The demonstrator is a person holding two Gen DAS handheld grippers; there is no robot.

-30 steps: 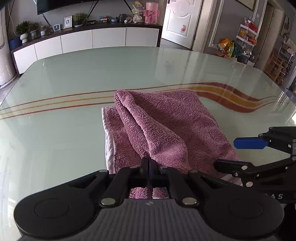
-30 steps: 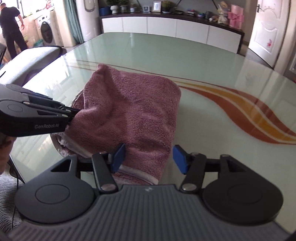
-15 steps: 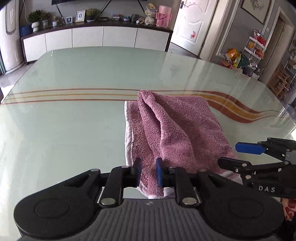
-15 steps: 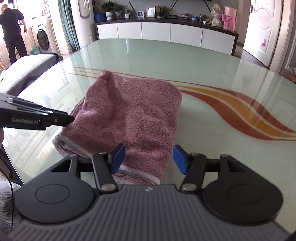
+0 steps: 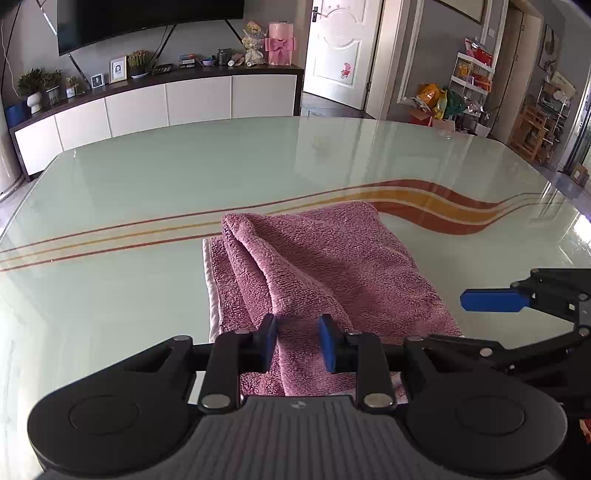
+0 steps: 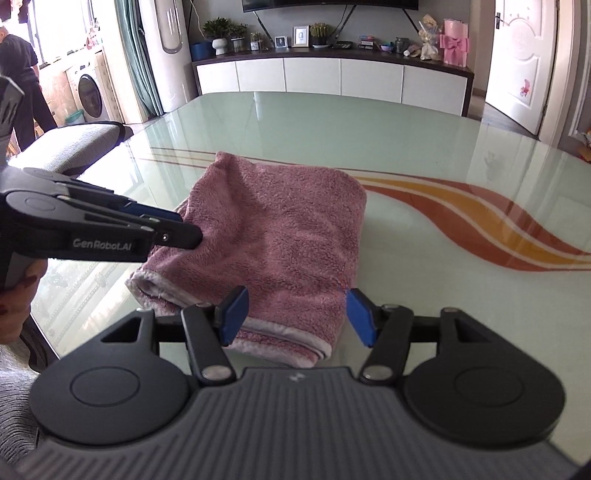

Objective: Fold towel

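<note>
Now your left claw has just been spreading off the folded pink terry towel on the pale green glass surface, a ridge between its pads, while your right claw stands spread, empty, letting the fold settle.

a home living room; television, sideboard, washing machine

A plush pink terry-cloth towel, nubby and matt, lies on a glossy, mirror-smooth glass tabletop ahead of the left claw, matt black plastic with smooth blue pads.
</note>
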